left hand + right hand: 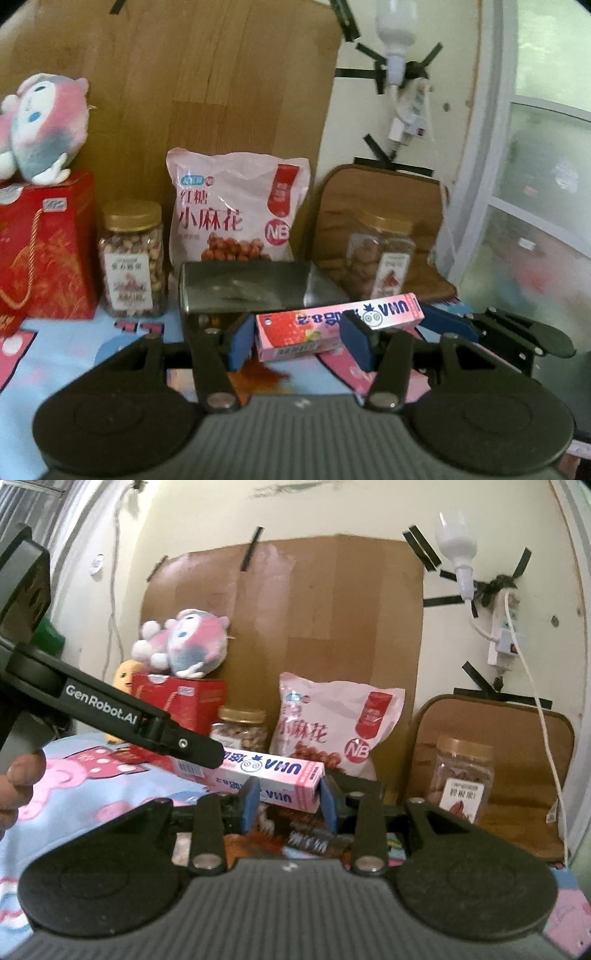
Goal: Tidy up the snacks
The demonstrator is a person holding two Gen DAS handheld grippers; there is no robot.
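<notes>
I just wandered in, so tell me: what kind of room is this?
Probably a lived-in home room, not a lab: a plush toy atop a red gift box, a cartoon-print cloth, and snacks like the pink UHA box.

Left tongs (299, 341): matte black linkage arms, blue rectangular pads (242, 341), silver round pivot screws, two disc-shaped black hubs, grey ribbed centre plate. White "GenRobot.AI" lettering on one arm, seen from the right wrist view.

Right tongs (290, 805): same black arms, blue pads (250, 805), silver screws, grey ribbed plate.

Hand (16, 786): bare skin, fingers at frame edge.
</notes>
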